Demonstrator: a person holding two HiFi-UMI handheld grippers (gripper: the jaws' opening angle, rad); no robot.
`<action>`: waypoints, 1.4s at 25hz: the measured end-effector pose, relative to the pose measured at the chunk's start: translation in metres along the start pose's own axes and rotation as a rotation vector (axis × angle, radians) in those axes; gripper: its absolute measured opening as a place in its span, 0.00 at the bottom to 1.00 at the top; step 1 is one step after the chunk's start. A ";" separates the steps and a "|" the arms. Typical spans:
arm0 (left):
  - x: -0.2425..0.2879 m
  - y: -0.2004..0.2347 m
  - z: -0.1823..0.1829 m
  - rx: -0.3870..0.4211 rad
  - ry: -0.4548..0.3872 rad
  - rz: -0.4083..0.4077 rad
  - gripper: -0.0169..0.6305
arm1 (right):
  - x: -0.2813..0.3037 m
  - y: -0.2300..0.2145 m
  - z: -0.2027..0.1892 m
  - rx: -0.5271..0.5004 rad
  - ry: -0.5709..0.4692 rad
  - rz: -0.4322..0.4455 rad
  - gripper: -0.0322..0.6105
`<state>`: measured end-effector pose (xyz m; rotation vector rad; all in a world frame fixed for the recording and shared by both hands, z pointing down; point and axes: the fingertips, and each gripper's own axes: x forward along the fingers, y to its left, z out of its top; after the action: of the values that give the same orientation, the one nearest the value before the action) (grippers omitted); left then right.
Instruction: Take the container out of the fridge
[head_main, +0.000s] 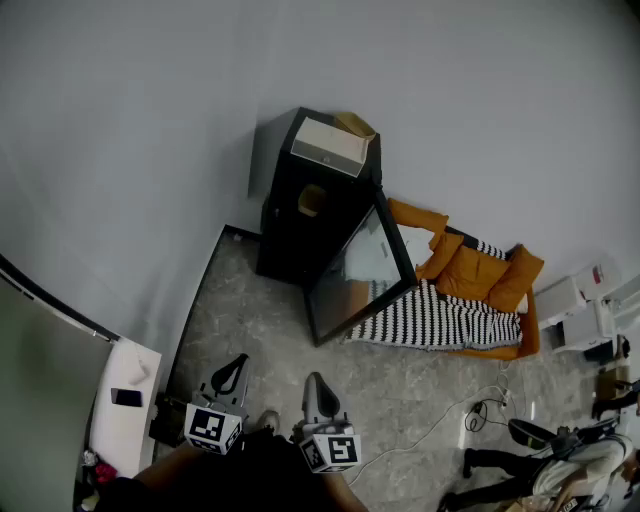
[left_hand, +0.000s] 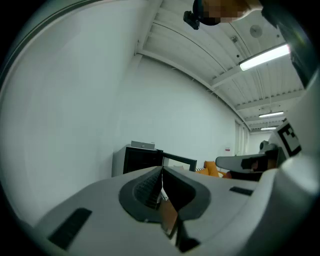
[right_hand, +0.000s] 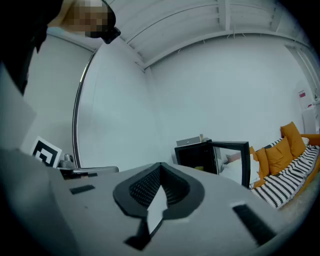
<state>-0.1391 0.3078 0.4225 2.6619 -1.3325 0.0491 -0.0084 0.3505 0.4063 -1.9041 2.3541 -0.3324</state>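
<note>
A small black fridge stands against the white wall with its glass door swung open to the right. Inside on a shelf sits a yellowish container, also faintly visible in the right gripper view. Both grippers are held low, well short of the fridge. My left gripper is shut with nothing in it, and its tips meet in its own view. My right gripper is also shut and empty. Each gripper view shows the fridge far ahead.
A white box lies on top of the fridge. An orange sofa with cushions and a striped blanket lies right of the door. A white table with a phone stands at the left. A cable runs over the floor, and a person is at lower right.
</note>
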 end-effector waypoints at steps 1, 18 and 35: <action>0.002 0.001 0.002 -0.001 0.001 0.002 0.03 | 0.003 -0.001 0.003 0.001 -0.002 0.000 0.05; -0.014 0.025 0.002 -0.025 0.019 0.000 0.03 | 0.015 0.021 -0.002 0.010 -0.001 -0.022 0.05; -0.028 0.087 -0.007 -0.061 0.043 -0.020 0.03 | 0.047 0.057 -0.015 -0.003 0.011 -0.100 0.05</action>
<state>-0.2245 0.2797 0.4382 2.6081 -1.2742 0.0615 -0.0758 0.3171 0.4111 -2.0305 2.2727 -0.3487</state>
